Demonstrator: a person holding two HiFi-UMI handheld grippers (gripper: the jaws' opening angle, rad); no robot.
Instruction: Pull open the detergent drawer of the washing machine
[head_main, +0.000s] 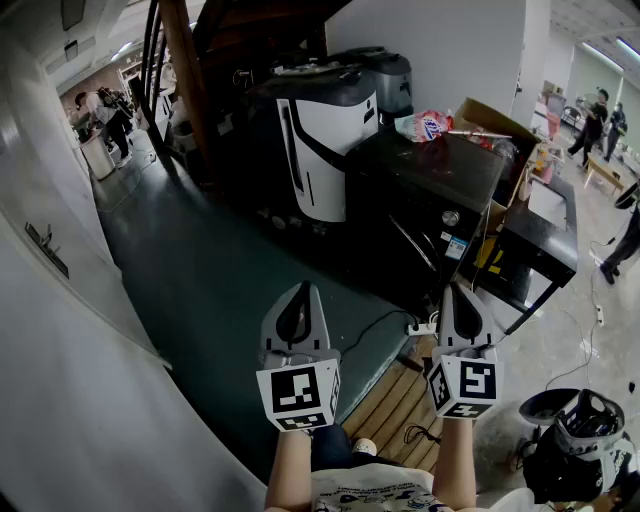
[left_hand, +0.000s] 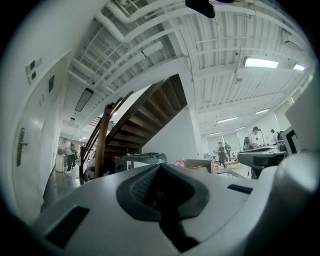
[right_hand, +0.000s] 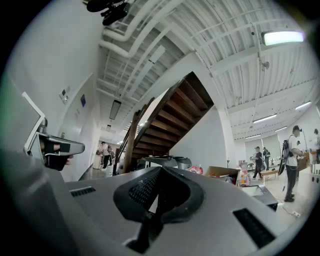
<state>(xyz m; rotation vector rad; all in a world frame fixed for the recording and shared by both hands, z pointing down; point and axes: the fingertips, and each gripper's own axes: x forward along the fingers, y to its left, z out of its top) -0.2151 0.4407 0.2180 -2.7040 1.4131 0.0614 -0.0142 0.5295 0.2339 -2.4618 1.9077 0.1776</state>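
Two grippers are held level, jaws pressed together and empty: the left gripper (head_main: 298, 291) and the right gripper (head_main: 456, 291). They hang well apart from the dark washing machine (head_main: 425, 195) ahead at right, probably before the approach; its detergent drawer I cannot make out.

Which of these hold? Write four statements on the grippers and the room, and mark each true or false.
1. The left gripper and the right gripper are side by side, short of the dark washing machine. True.
2. The left gripper clamps a drawer handle. False: its jaws are together with nothing between them.
3. A wooden staircase rises beyond the washing machine. True.
4. Nobody else is in the room. False: people stand in the background, at far left and far right of the head view.
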